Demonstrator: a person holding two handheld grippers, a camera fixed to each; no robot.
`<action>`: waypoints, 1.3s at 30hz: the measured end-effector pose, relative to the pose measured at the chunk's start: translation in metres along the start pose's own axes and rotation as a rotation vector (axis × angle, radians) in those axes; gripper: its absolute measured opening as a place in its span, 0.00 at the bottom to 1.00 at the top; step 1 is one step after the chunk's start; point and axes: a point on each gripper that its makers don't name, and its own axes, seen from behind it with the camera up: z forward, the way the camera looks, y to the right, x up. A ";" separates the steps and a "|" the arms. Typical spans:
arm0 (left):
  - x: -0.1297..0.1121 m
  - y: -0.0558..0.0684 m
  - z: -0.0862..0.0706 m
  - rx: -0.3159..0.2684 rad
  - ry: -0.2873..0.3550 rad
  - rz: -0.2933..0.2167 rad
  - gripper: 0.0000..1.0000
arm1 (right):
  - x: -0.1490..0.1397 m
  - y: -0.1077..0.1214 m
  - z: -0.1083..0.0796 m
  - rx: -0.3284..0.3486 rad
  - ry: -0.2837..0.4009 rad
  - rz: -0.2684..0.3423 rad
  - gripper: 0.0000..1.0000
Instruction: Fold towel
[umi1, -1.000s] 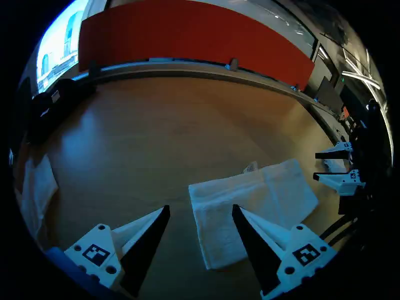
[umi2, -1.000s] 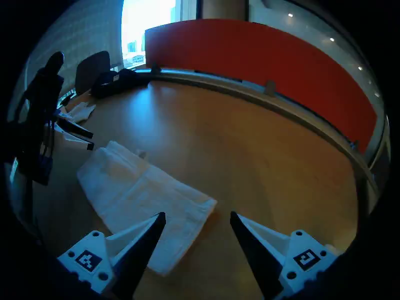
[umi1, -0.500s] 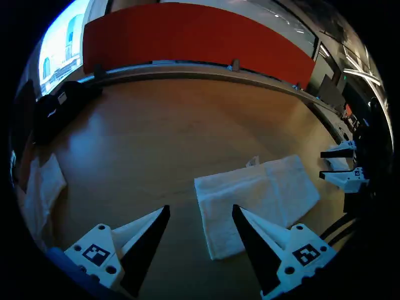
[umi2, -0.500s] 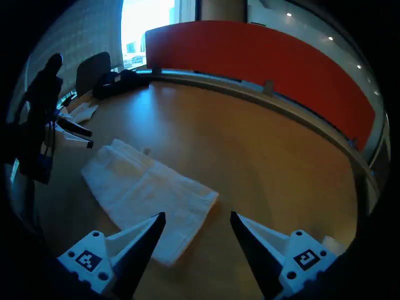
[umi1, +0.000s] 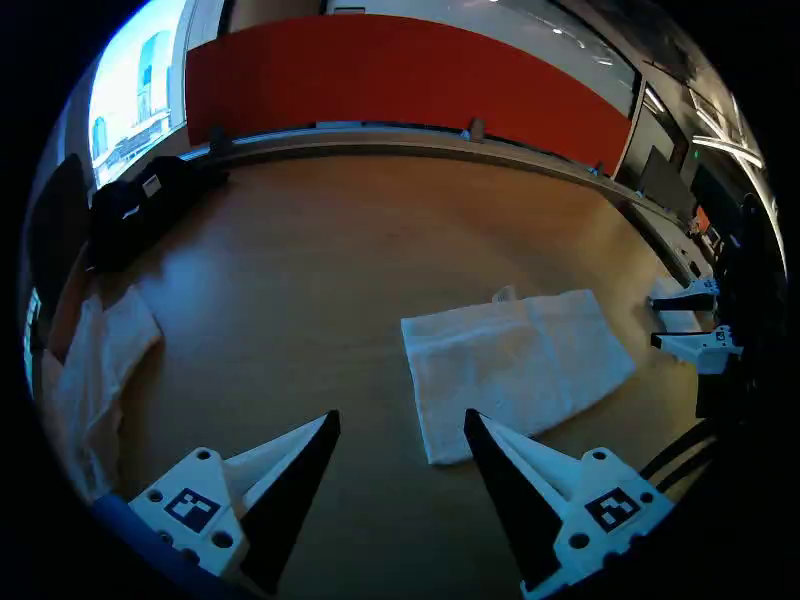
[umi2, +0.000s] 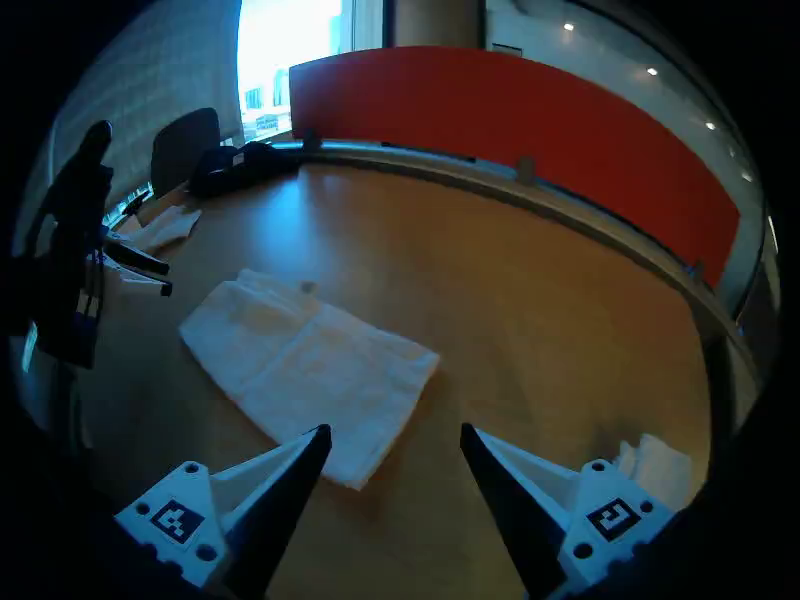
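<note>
The left tool (umi1: 400, 412) and right tool (umi2: 395, 427) both gape wide, holding nothing. The folded towel (umi1: 515, 365) lies flat on the worktop (umi1: 300, 260), its near edge just ahead of the left tool's right finger. Beyond it, bare wood runs to the red partition (umi1: 400, 80).

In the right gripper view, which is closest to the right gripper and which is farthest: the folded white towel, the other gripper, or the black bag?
1. Folded white towel: just ahead of the right gripper, slightly to the left.
2. Left gripper: past the towel's far end, at the left.
3. Black bag: far back, at the left.
</note>
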 end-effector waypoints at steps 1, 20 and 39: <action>-0.001 0.001 -0.002 -0.002 0.001 -0.001 0.92 | -0.001 0.000 -0.002 -0.001 0.001 0.002 1.00; -0.006 -0.008 -0.027 0.045 0.043 0.012 0.92 | -0.009 -0.005 -0.012 0.012 -0.002 -0.043 1.00; -0.016 -0.047 -0.058 0.145 0.098 -0.051 0.92 | -0.010 -0.020 0.002 0.076 -0.028 -0.120 1.00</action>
